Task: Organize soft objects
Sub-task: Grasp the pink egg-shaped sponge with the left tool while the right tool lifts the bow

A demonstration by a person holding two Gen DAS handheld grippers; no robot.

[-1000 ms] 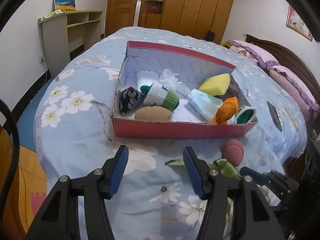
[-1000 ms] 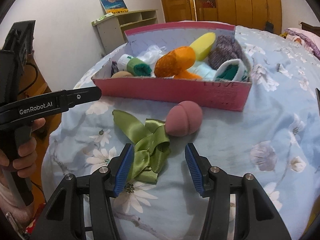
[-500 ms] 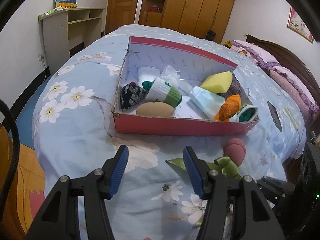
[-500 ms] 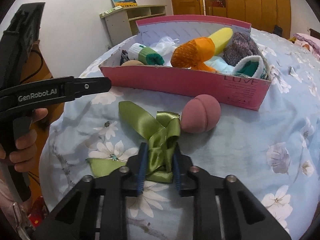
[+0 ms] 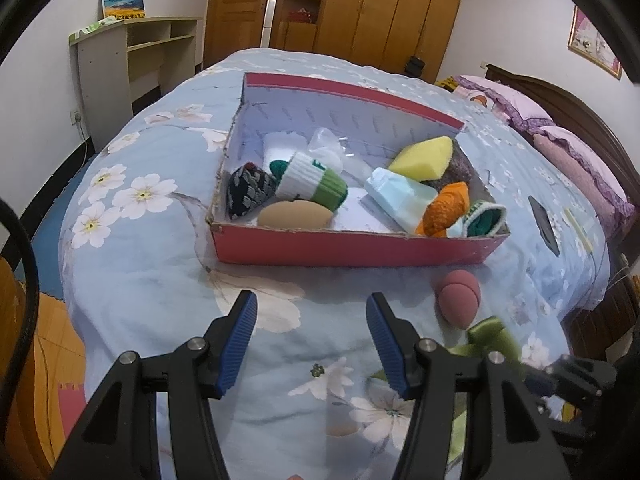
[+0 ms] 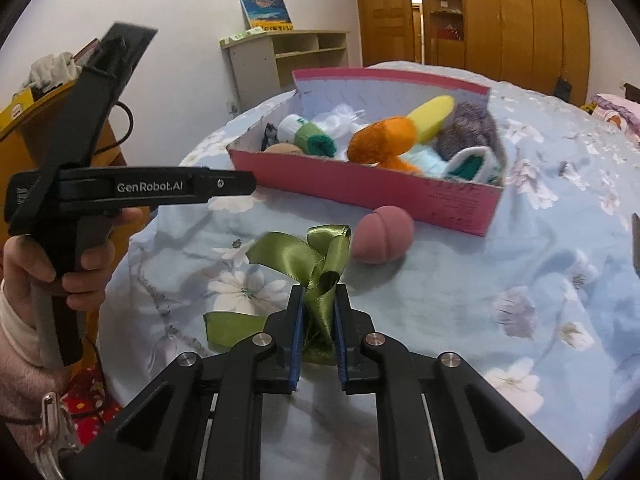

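Ribbon bow (image 6: 320, 264), green satin, sits pinched in my right gripper (image 6: 318, 332): jaws are closed down tight on its knot, loops and one tail spilling out ahead and to the left over the bed (image 6: 520, 264). I can't tell whether it has cleared the quilt or a tail drags. Just beyond the bow, slightly right, the pink sponge ball (image 6: 382, 234) lies on the quilt, near but not touching the bow as far as I can see. Past that, straight ahead along the fingers, is the pink box (image 6: 360, 188), long side facing me, already loaded with socks, sponges and a knit piece. So the drop-off lies forward and up over the near wall, with the ball in the path; I'd lift before going forward. My left gripper (image 5: 310, 344) hangs partly open with nothing between the pads, aimed at the same box from the left, held by a hand (image 6: 52, 256) visible in the right view. Right side is clearly nearer both the bow and the ball. Risk: satin is slick, the trailing tail could snag the box rim.
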